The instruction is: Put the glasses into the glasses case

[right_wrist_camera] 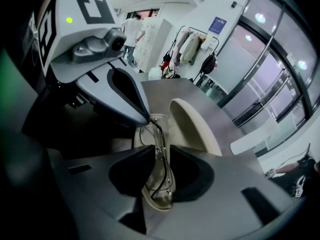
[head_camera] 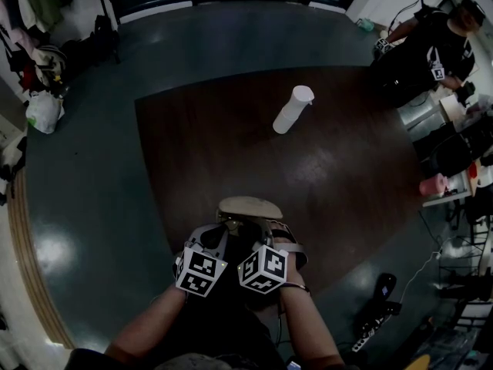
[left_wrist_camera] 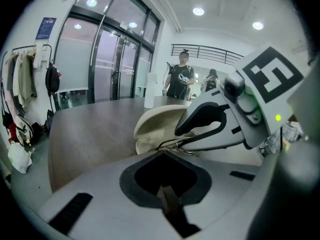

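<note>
An open beige glasses case [head_camera: 248,205] lies at the near edge of the dark wood table [head_camera: 347,160], its lid standing up on the far side. Thin wire-framed glasses [right_wrist_camera: 159,139] hang over the case's base [right_wrist_camera: 160,200]. My right gripper [right_wrist_camera: 160,160] is shut on the frame near its middle. My left gripper [right_wrist_camera: 147,120] comes in from the left with its tip closed on the rim of a lens. In the left gripper view the wire of the glasses [left_wrist_camera: 167,145] runs from my left gripper [left_wrist_camera: 165,189] to the right gripper [left_wrist_camera: 181,142], in front of the case lid [left_wrist_camera: 155,121].
A tall white cup [head_camera: 293,109] stands near the table's middle, well beyond the case. A person in black [head_camera: 431,45] works at the far right corner by cluttered desks. Coats and bags [head_camera: 31,29] hang at the far left. Dark floor surrounds the table.
</note>
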